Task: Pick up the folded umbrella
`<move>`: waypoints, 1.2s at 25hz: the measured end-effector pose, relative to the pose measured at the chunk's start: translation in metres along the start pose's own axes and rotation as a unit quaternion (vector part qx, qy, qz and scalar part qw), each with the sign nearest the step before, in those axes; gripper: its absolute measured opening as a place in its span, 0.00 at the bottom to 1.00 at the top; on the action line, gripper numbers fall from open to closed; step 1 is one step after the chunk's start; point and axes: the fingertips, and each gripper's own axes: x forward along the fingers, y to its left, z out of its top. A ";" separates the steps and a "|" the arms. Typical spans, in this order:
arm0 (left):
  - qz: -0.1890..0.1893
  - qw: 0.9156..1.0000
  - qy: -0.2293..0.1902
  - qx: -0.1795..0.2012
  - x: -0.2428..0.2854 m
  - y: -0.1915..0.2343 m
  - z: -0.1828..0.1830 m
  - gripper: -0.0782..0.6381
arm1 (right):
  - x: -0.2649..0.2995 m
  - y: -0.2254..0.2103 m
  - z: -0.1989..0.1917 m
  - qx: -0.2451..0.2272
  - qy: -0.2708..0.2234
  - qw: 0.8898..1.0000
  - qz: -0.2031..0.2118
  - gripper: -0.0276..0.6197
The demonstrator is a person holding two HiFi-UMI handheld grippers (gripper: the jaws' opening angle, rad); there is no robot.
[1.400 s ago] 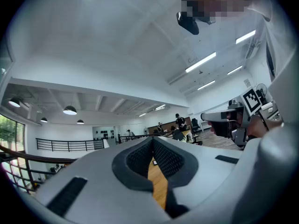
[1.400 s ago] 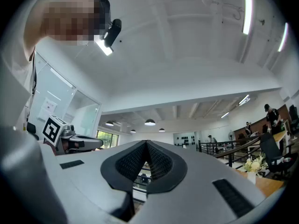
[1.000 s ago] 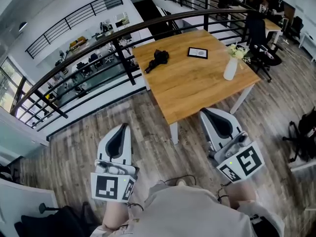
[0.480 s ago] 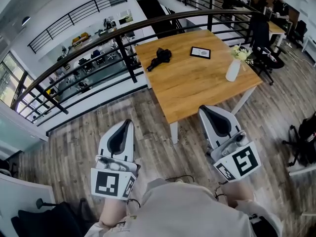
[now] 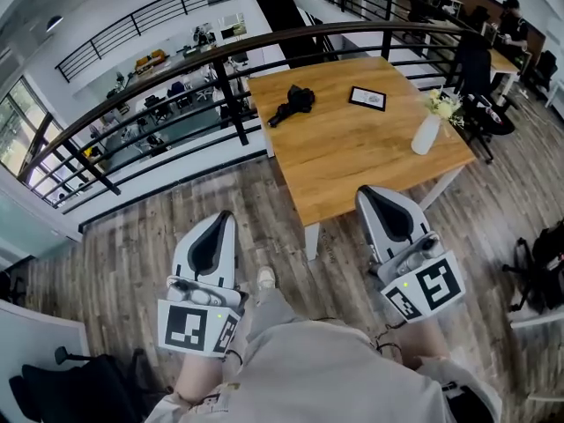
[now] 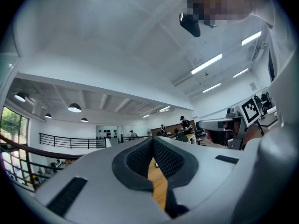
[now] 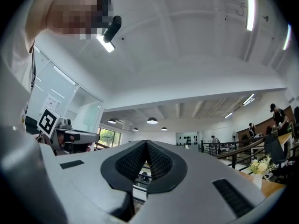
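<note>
The black folded umbrella (image 5: 293, 104) lies near the far left corner of the light wooden square surface (image 5: 352, 161), in the upper middle of the head view, well apart from both grippers. The white left gripper (image 5: 224, 220) and white right gripper (image 5: 367, 196) sit low in the frame, close to the person's body and aimed forward. Each has its jaws clenched together on nothing, probably because nothing is within reach yet.
</note>
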 end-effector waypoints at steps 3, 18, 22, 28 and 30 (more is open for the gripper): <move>-0.005 1.000 -0.014 -0.016 0.011 0.011 -0.013 0.13 | 0.016 -0.002 -0.017 0.001 0.009 1.000 -0.001 0.09; -0.019 1.000 0.004 -0.005 0.133 0.162 -0.067 0.13 | 0.204 -0.030 -0.083 0.018 0.046 0.999 -0.001 0.09; -0.023 1.000 0.013 -0.006 0.175 0.211 -0.085 0.13 | 0.266 -0.044 -0.103 0.022 0.059 0.998 -0.004 0.09; -0.016 1.000 0.013 0.000 0.234 0.288 -0.094 0.21 | 0.351 -0.062 -0.112 0.022 0.072 0.997 -0.019 0.09; -0.024 1.000 0.013 0.001 0.255 0.311 -0.099 0.31 | 0.379 -0.068 -0.117 0.022 0.079 0.996 -0.028 0.09</move>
